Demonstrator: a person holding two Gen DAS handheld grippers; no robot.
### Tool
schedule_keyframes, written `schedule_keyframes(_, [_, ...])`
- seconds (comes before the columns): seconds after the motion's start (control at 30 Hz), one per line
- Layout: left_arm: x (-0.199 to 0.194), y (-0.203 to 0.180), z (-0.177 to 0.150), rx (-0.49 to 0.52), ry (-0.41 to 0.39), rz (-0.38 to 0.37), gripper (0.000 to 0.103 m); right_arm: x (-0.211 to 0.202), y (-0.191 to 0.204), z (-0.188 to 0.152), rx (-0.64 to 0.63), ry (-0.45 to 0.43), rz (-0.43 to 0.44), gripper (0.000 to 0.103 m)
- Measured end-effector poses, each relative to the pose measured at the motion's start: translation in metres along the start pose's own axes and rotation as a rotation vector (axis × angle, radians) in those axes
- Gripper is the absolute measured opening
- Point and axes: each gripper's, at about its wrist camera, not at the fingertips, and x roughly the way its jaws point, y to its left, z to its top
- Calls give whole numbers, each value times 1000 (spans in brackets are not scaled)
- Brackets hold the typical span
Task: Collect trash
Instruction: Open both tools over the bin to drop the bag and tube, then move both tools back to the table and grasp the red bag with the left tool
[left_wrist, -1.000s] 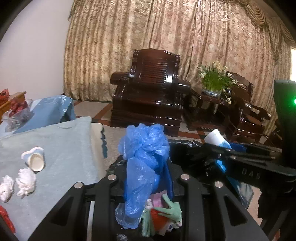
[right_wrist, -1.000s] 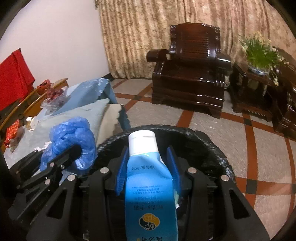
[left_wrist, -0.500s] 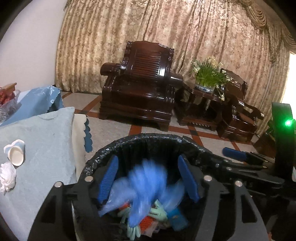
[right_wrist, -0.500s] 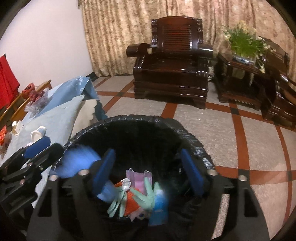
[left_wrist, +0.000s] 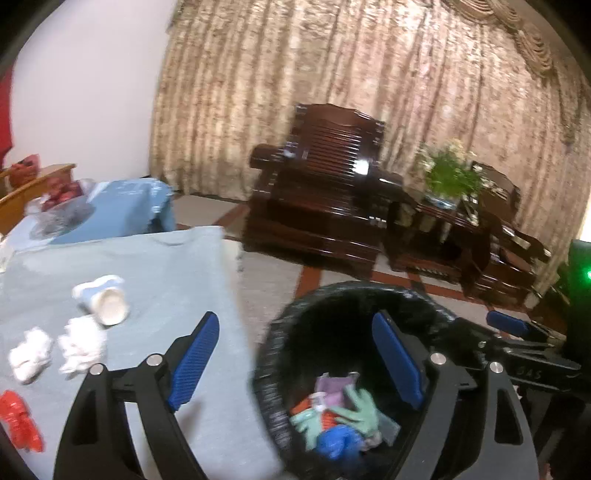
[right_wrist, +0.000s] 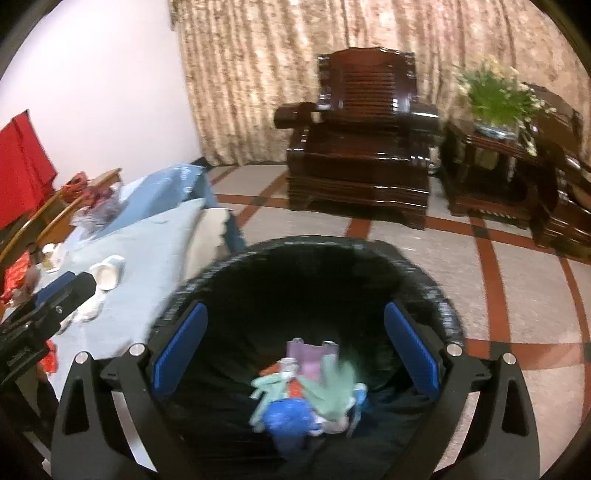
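Note:
A black-lined trash bin (left_wrist: 354, 295) (right_wrist: 317, 247) holds the blue plastic bag (left_wrist: 338, 445) (right_wrist: 290, 419), green gloves (right_wrist: 332, 384) and other scraps. My left gripper (left_wrist: 295, 354) is open and empty, over the bin's left rim beside the table. My right gripper (right_wrist: 293, 350) is open and empty above the bin. On the light blue tablecloth (left_wrist: 166, 266) lie a tipped white paper cup (left_wrist: 105, 301) (right_wrist: 107, 275), two crumpled white tissues (left_wrist: 81, 347) and a red wrapper (left_wrist: 18, 421).
A dark wooden armchair (right_wrist: 362, 155) stands behind the bin, with a side table and potted plant (right_wrist: 495, 99) to its right. A bag of red items (left_wrist: 62, 203) lies at the table's far end. Tiled floor (right_wrist: 517, 295) lies right of the bin.
Both grippers opened and dropped their loads, the blue plastic bag and the blue bottle, into the bin. My left gripper has since swung left toward the table.

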Motion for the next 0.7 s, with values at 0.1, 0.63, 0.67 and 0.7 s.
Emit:
schedule_keyframes(0.1, [-19, 20, -6, -1, -16, 57, 83, -3, 28, 0, -29, -12, 44, 94])
schedule_keyframes(0.63, [-113, 168, -62, -117, -34, 440, 83, 19, 200, -20, -232, -24, 304, 94])
schedule_keyframes(0.67, [-116, 177, -67, -130, -29, 458, 83, 23, 211, -24, -241, -15, 317, 94])
schedule_keyframes(0.7, [-118, 185, -70, -143, -23, 474, 83, 24, 219, -27, -249, -9, 324, 94])
